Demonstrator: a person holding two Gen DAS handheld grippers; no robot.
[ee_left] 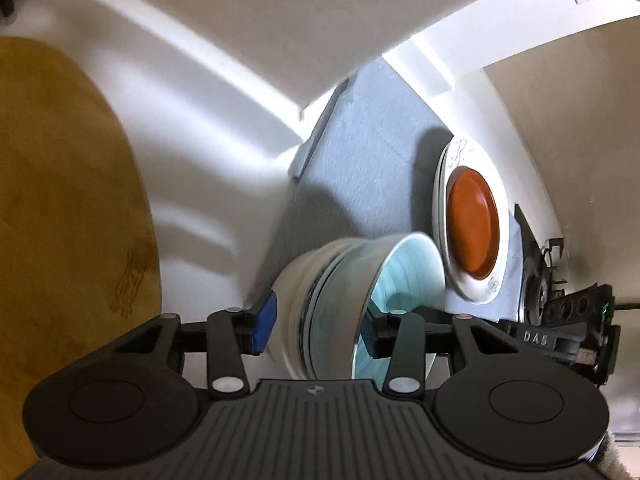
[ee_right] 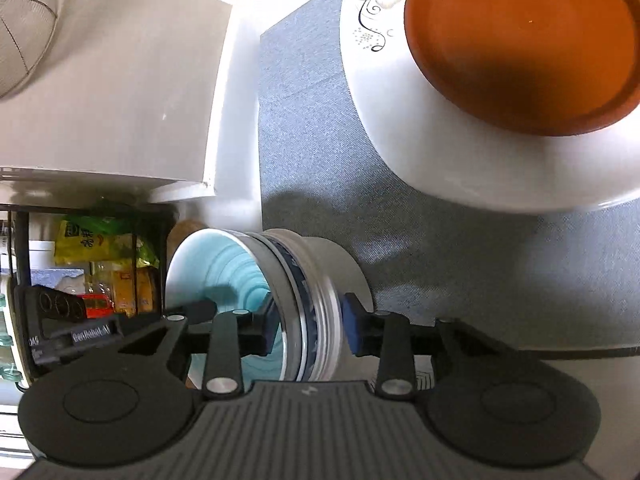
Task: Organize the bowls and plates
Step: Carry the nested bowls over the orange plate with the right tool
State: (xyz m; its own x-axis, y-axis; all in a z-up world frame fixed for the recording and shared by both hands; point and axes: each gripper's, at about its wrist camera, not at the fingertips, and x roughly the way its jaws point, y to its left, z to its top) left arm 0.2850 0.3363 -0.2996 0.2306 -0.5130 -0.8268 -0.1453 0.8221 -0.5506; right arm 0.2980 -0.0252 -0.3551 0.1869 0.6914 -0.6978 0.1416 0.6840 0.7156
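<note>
Left hand-held gripper (ee_left: 318,322): nearest the camera in the left wrist view, at the bottom centre of the frame; its two blue pads (ee_left: 265,320) close on the stack of bowls, one pad on the outer side at the left, the other inside the top bowl at the right.
Right hand-held gripper (ee_right: 310,330): at the bottom centre of the right wrist view; it grips the same stack from the opposite side, one pad inside the top bowl, the other blue pad (ee_right: 354,330) on the outside wall.
Stack of bowls (ee_left: 340,300): nested bowls in the lower centre of both views, blurred at the edges; I cannot tell if it touches the mat.
Top bowl (ee_right: 224,272): light blue inside with ring lines, grey outside.
Lower bowls (ee_right: 316,312): one with a dark blue pattern band, then a white one at the outer end.
White plate (ee_right: 440,152): large, with a flower drawing on the rim; upper right in the right wrist view, right of centre in the left wrist view, apart from the bowls.
Orange plate (ee_right: 520,48): smaller, lies on the white plate.
Mat (ee_right: 304,152): blue-grey cloth on the white table (ee_right: 246,120), under the plates.
Wooden board (ee_left: 60,200): fills the left side of the left wrist view.
Shelf with packets (ee_right: 108,264): middle left of the right wrist view.
</note>
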